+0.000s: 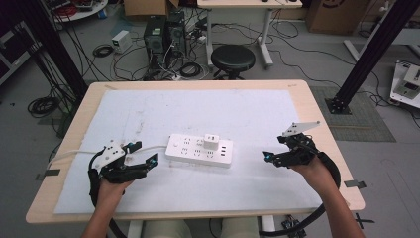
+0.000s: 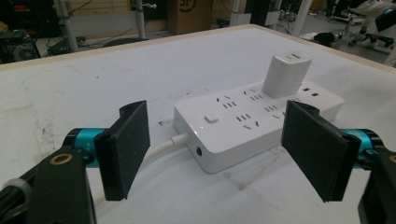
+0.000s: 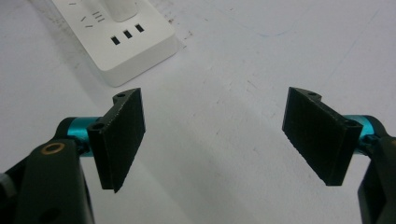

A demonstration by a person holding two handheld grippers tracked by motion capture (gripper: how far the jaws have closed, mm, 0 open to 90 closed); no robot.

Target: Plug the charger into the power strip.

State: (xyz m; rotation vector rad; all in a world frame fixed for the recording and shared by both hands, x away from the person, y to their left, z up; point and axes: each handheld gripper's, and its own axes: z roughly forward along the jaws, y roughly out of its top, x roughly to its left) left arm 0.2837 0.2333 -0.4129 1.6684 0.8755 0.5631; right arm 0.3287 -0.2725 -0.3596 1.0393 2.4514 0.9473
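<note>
A white power strip (image 1: 199,150) lies in the middle of the white mat, its cord running off to the left. A white charger block (image 1: 212,140) is plugged into its upper row and stands upright (image 2: 286,74). My left gripper (image 1: 143,157) is open just left of the strip's cord end (image 2: 198,151), nothing between its pads. My right gripper (image 1: 269,157) is open to the right of the strip, about a hand's width from its USB end (image 3: 126,35), above bare mat.
The white mat (image 1: 148,114) covers most of the wooden table (image 1: 317,114). Beyond the table's far edge stand a black stool (image 1: 233,58), computer towers (image 1: 163,32) and loose cables on the floor. A black frame post (image 1: 371,49) rises at the right.
</note>
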